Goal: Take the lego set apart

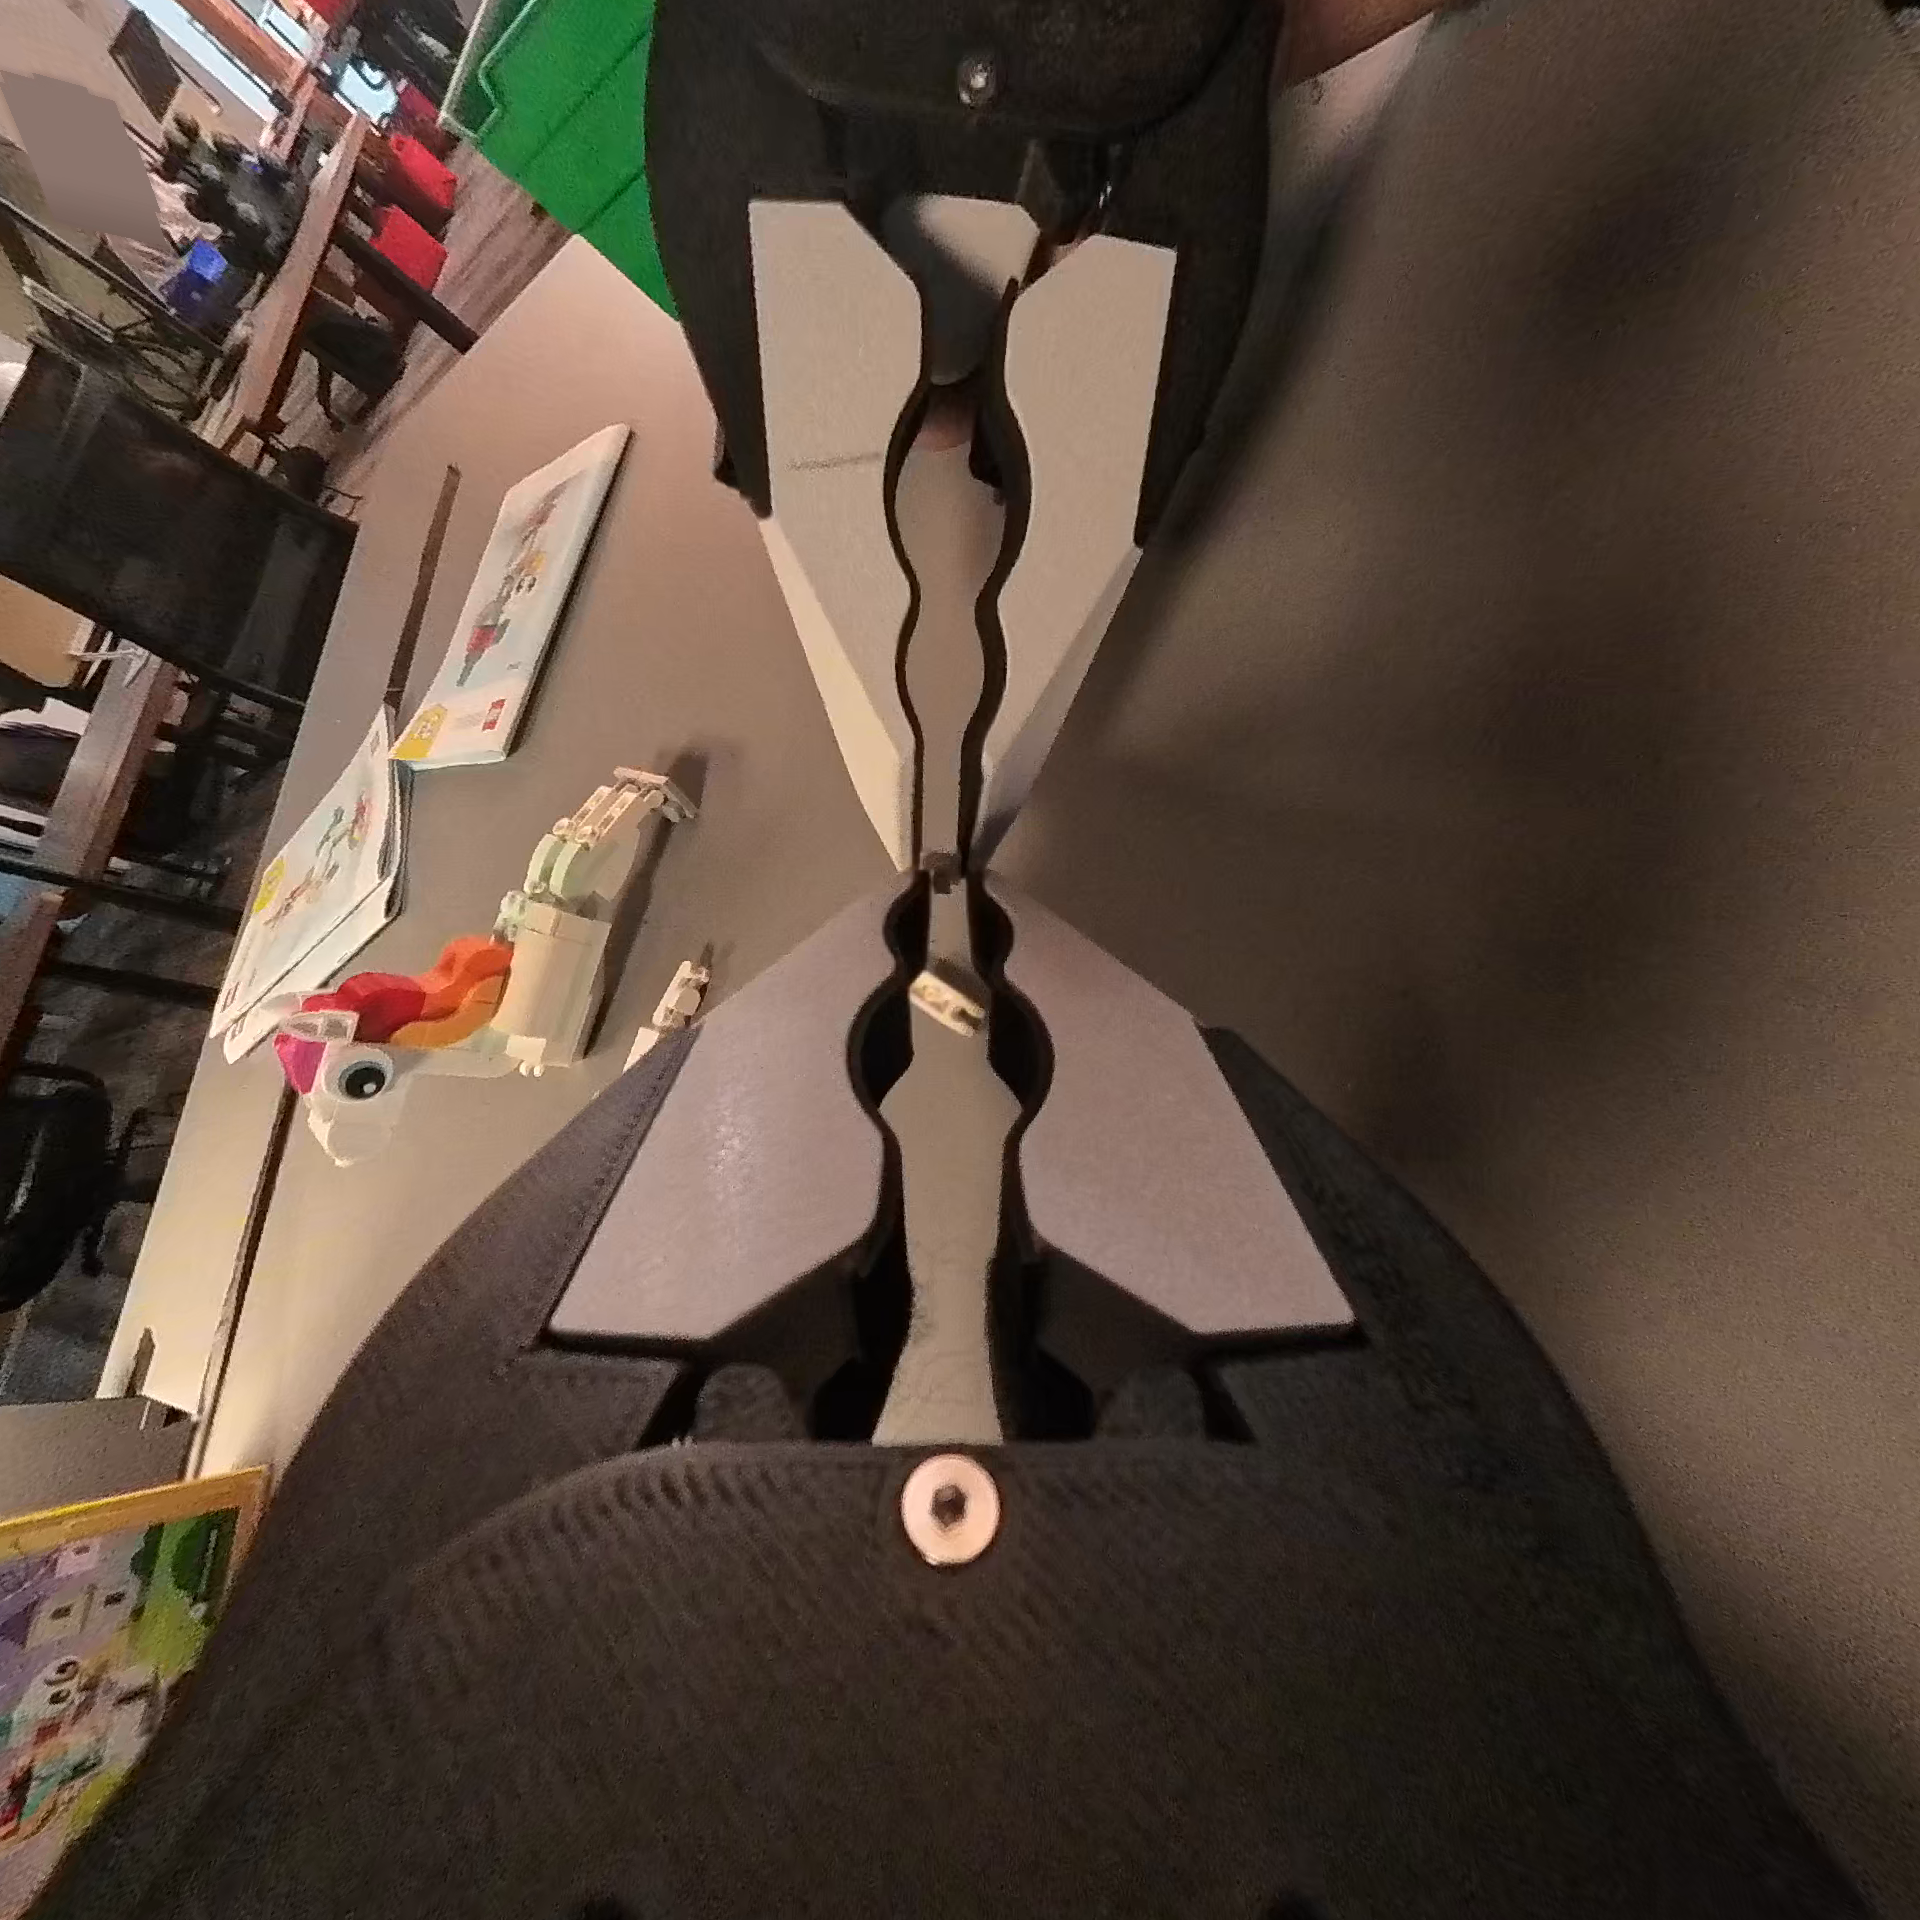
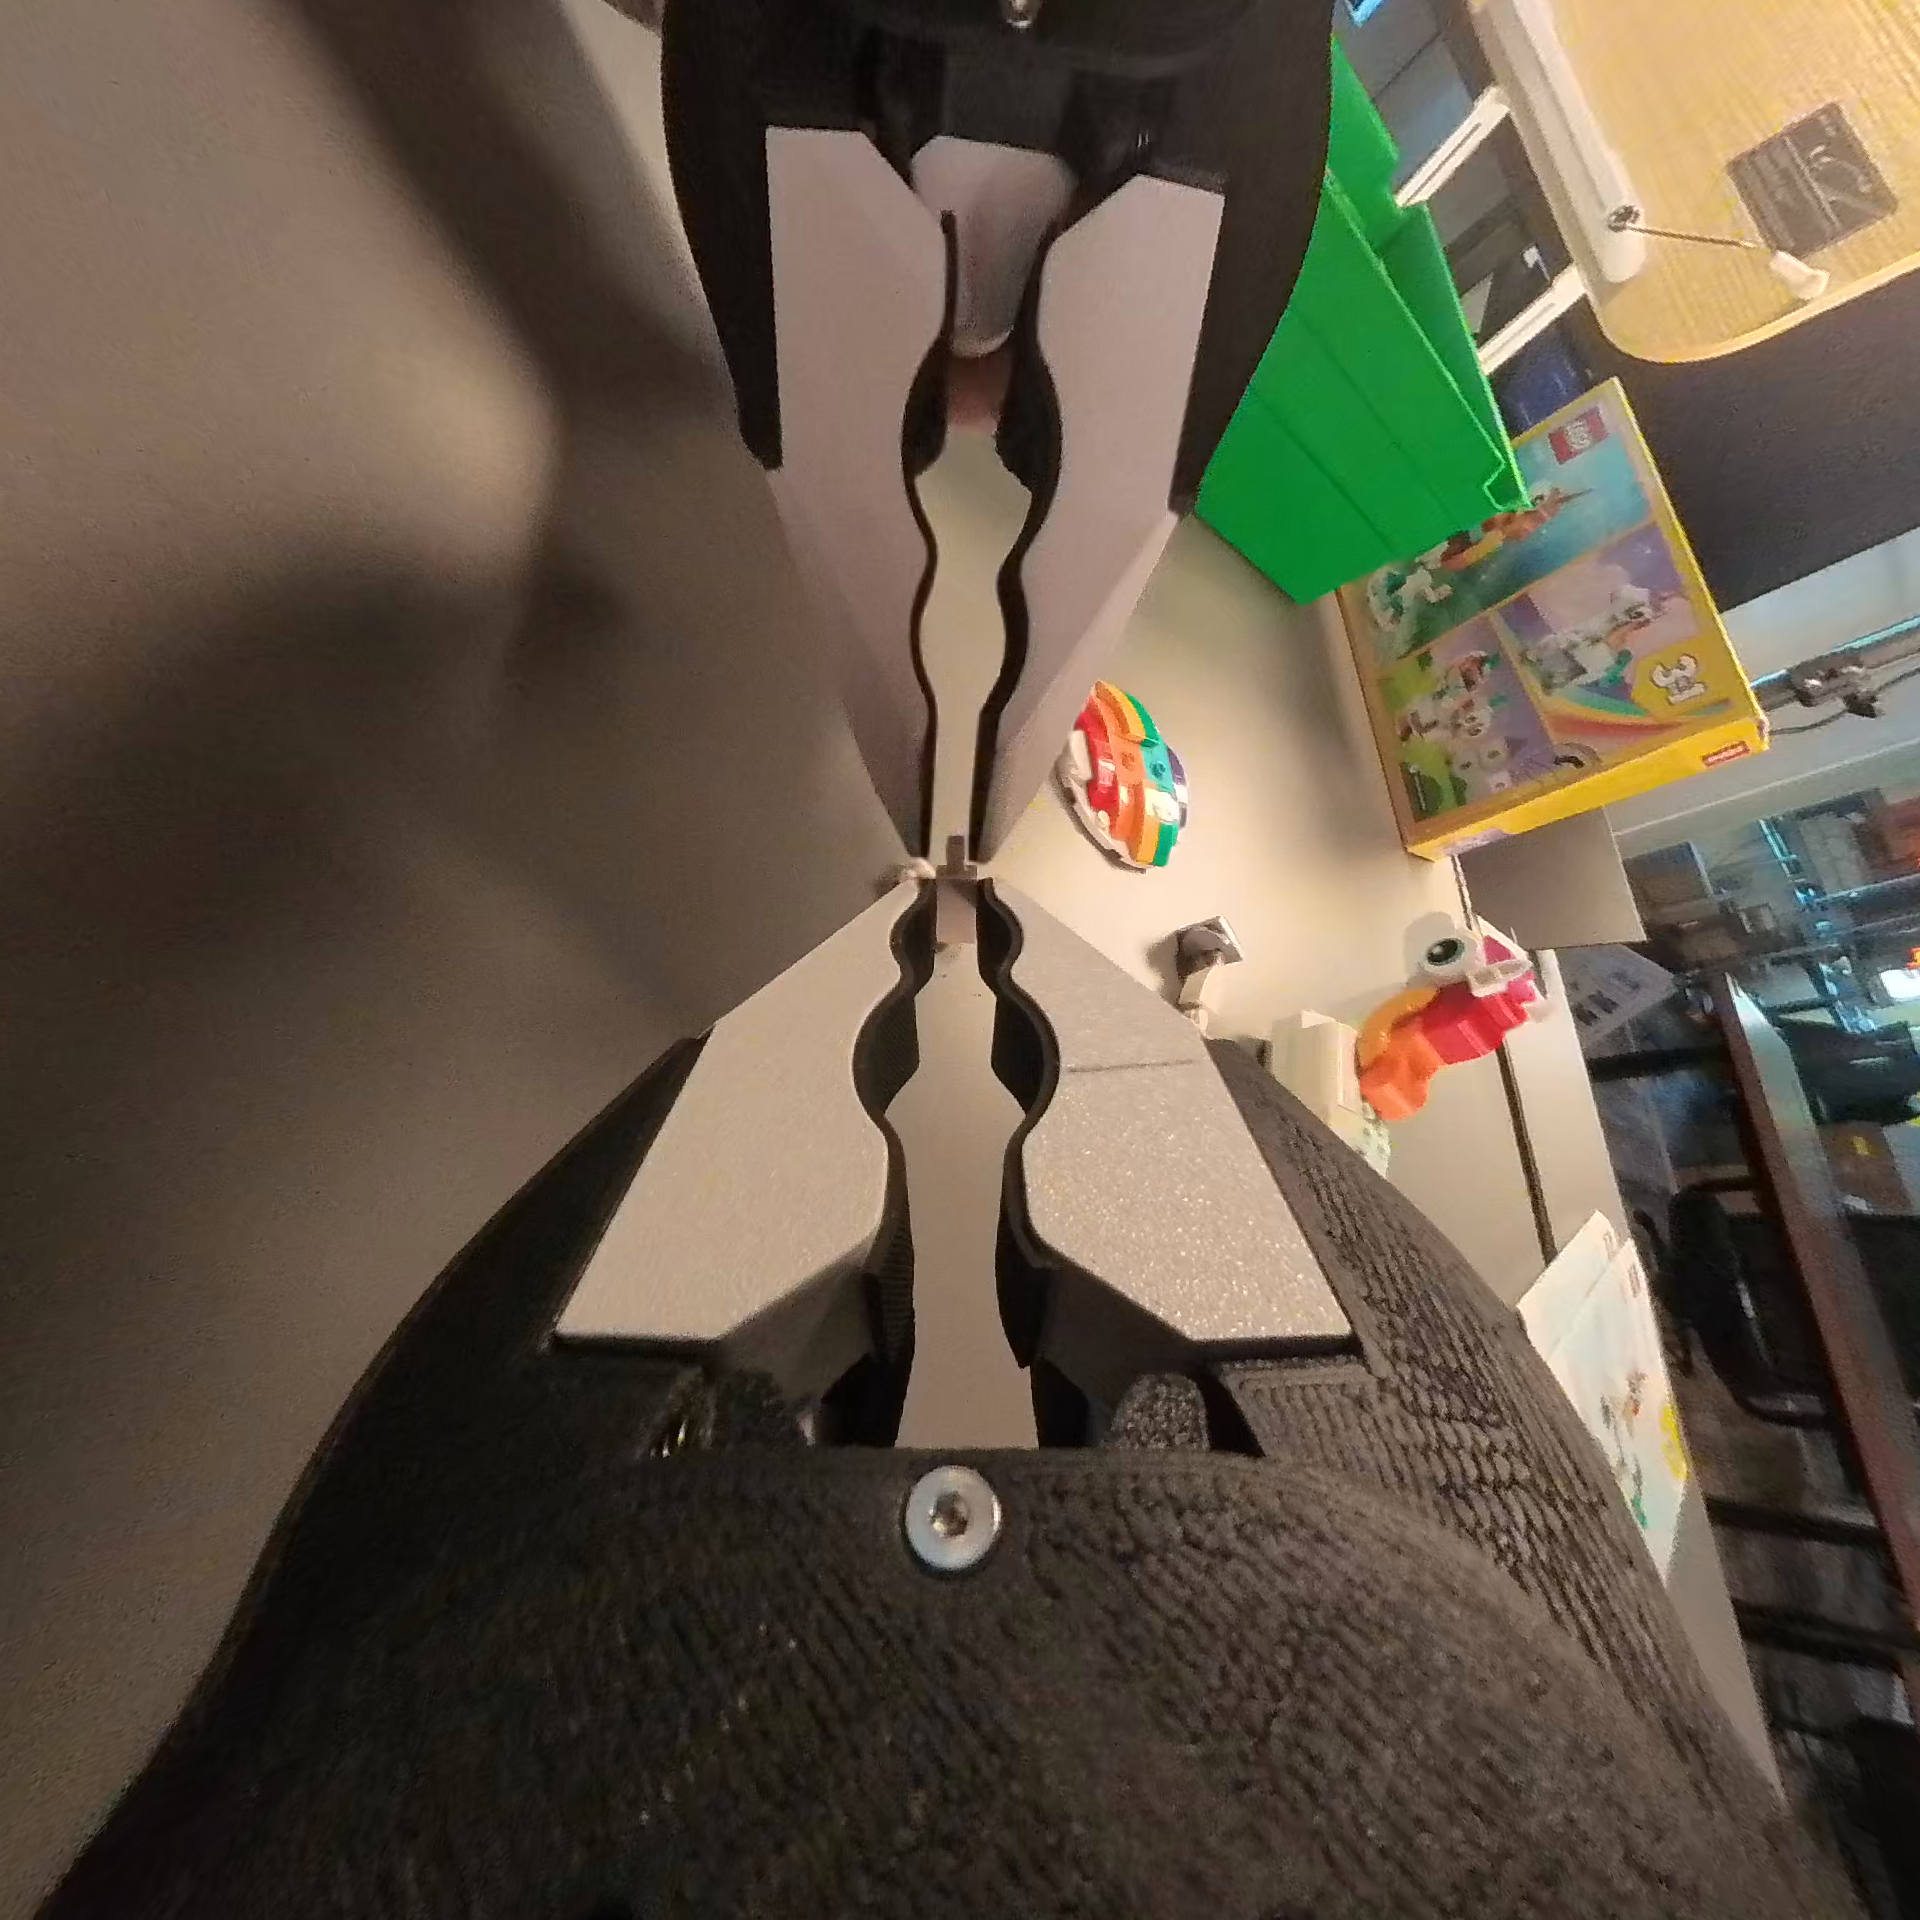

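Both tongs meet tip to tip above the grey tabletop [image 1: 1455, 727]. The left tongs [image 1: 940, 878] are nearly pressed together and pinch a tiny grey piece [image 1: 940, 871] at the very tip. The right tongs [image 2: 954, 904] are nearly pressed together too, and pinch the same tiny grey piece [image 2: 956, 909] from the other side. It looks like the step in hand is pulling this little bit in two. The next move calls for a slow, straight pull apart, with both pinches kept tight so nothing pops away.

Each tool points straight at the other one, in a line, held up over the tabletop.

The rest of the lego set lies well apart from the tongs. The lego animal [image 1: 447, 997], white with red and orange parts and a big eye, lies on its side near two booklets [image 1: 416, 727]. A small white piece [image 1: 948, 1000] lies on the tabletop under the left tongs. A round rainbow piece [image 2: 1127, 774] and the lego box [image 2: 1548, 634] sit near a green bin [image 2: 1351, 416].
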The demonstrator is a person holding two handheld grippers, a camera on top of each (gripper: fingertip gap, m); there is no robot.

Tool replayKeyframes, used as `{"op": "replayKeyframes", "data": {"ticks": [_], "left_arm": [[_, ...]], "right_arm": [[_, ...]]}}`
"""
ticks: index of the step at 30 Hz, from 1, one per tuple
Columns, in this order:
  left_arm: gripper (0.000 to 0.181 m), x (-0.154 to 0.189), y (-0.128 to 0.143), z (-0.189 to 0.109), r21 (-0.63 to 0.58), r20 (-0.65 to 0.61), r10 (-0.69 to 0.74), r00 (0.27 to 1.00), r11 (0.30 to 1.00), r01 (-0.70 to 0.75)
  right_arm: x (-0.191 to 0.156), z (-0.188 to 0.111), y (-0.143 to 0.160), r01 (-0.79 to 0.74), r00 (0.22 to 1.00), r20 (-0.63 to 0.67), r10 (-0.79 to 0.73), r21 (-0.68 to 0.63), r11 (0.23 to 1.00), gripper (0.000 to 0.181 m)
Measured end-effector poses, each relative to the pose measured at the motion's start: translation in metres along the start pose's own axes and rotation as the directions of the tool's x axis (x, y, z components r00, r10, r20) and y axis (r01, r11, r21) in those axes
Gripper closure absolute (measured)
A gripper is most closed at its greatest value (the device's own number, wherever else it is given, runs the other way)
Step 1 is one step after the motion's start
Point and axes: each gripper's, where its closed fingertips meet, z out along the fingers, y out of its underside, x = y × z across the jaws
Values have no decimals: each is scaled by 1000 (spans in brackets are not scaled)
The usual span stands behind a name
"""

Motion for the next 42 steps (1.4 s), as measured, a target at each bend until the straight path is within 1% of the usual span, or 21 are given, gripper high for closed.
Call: {"op": "replayKeyframes", "data": {"ticks": [9,12,14,21,25,28,31,35,38,39,40,42], "left_arm": [[179,5,3,4,-23,-16,13,1000,1000,-14],[179,8,8,5,-78,-37,6,999,997,-9],[179,9,10,4,-89,-37,-2,999,996,-1],[179,2,6,1,-77,-15,-8,1000,997,7],[179,-1,-3,-5,-20,-23,-53,998,998,52],[179,-4,-13,-12,38,-31,-89,996,995,90],[180,-5,-23,-19,109,-60,-129,990,985,135],[180,-6,-34,-25,163,-65,-127,990,977,136],[180,-5,-38,-27,182,-72,-130,989,973,141],[180,-6,-38,-28,188,-79,-139,987,970,152],[180,-6,-39,-28,190,-85,-151,985,968,165],[180,-8,-39,-29,201,-107,-188,976,958,206]], "right_arm": [[-7,4,4,-2,999,38,3,-26,1000,175],[-11,7,6,-24,998,62,27,-45,999,176],[-12,7,5,-31,997,69,34,-45,999,176],[-4,2,0,-63,997,52,62,11,998,176],[1,-8,-11,-157,986,79,149,101,982,176],[6,-17,-20,-291,953,140,267,200,935,176],[9,-25,-30,-510,852,296,432,277,815,176],[12,-33,-39,-677,720,449,529,286,679,176],[13,-36,-42,-740,651,517,555,271,616,177],[13,-36,-42,-746,645,525,555,275,607,177],[13,-37,-43,-738,656,518,549,287,611,177],[15,-37,-44,-706,695,486,530,320,632,177]]}}
